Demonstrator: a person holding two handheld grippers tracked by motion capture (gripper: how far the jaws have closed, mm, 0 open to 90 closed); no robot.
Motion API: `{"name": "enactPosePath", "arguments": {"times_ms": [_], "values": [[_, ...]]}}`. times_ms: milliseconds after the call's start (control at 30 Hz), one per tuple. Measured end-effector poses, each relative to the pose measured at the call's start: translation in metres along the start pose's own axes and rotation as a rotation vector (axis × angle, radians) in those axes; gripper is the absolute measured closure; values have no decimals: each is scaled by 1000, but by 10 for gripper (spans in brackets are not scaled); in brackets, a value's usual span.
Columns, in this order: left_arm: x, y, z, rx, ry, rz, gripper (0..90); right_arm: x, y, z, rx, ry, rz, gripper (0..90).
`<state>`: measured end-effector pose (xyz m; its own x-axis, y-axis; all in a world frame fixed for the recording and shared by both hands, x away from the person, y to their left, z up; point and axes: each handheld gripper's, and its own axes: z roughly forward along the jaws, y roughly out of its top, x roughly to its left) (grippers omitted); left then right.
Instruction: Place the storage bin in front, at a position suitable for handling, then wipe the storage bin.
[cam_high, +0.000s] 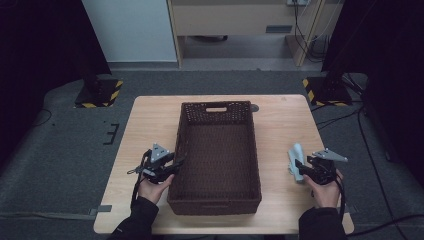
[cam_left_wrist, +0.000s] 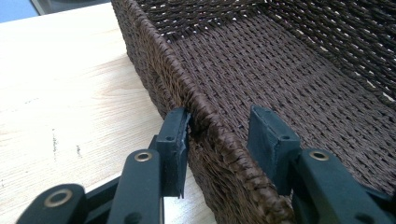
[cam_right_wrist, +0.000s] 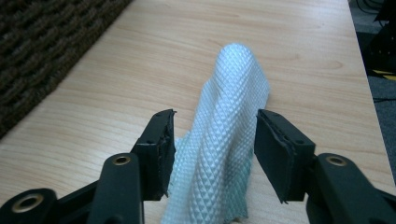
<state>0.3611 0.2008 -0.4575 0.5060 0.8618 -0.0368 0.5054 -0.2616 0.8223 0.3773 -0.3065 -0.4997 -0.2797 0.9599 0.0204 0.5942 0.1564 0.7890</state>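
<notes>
A dark brown woven basket (cam_high: 256, 150) stands in the middle of the light wooden table (cam_high: 150, 125). My left gripper (cam_high: 177, 162) straddles the basket's left rim (cam_left_wrist: 154, 60). Its outer pad (cam_left_wrist: 180, 135) touches the rim from outside, while the inner pad (cam_left_wrist: 266, 135) stands slightly off it inside the basket. A crumpled white textured cloth (cam_high: 296, 160) lies on the table right of the basket. My right gripper (cam_right_wrist: 215, 116) is down at the cloth (cam_right_wrist: 233, 116), whose raised fold stands between the jaws. The pads are close to the fold but not pressing on it.
The basket (cam_right_wrist: 37, 56) is empty, with a handle slot (cam_high: 216, 108) in its far wall. Bare tabletop lies either side of it. Black stands with yellow-striped bases (cam_high: 100, 92) sit on the floor beyond the table's far corners, beside trailing cables.
</notes>
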Motion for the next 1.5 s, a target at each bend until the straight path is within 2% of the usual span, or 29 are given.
{"name": "enactPosePath", "arguments": {"times_ms": [233,367,733,867,1033,1200,1500], "values": [[0,0,0,-1,-2,0,570,-3,-3,7,54,-3,-2,531],[1,0,0,-2,-7,-2,565,-3,-4,11,67,4,-3,564],[0,0,1,1,-7,1,573,-3,-5,15,124,32,6,804],[0,1,1,3,-6,4,575,-3,-3,14,127,44,26,837],[-2,1,0,4,8,21,596,0,3,9,79,82,24,840],[-2,1,0,4,8,18,605,5,10,2,21,111,33,840],[-3,1,-2,6,5,19,623,13,21,-1,-49,126,30,839]]}}
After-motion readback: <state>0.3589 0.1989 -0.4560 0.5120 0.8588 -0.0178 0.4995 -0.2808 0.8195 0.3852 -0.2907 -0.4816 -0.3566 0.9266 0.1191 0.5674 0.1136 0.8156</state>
